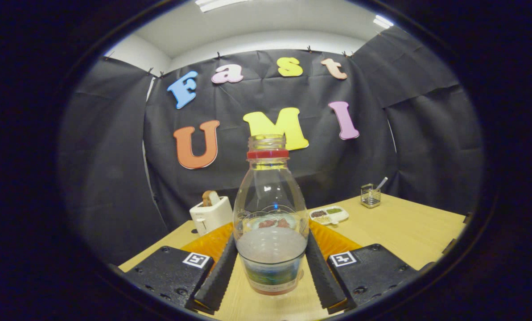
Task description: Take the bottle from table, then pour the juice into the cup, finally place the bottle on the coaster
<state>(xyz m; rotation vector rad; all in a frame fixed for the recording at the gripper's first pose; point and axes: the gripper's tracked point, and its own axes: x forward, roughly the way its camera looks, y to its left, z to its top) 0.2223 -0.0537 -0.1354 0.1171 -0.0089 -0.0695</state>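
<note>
Jaws of the black gripper (271, 267) squeeze the clear plastic bottle with a red ring (270, 214), upright at the frame's middle, so taking looks done; pouring and the coaster remain.

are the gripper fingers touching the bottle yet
Touching. The gripper view shows both fingers of the hand-held gripper lying flush against the sides of the upright bottle, no gap visible on either side.
</note>
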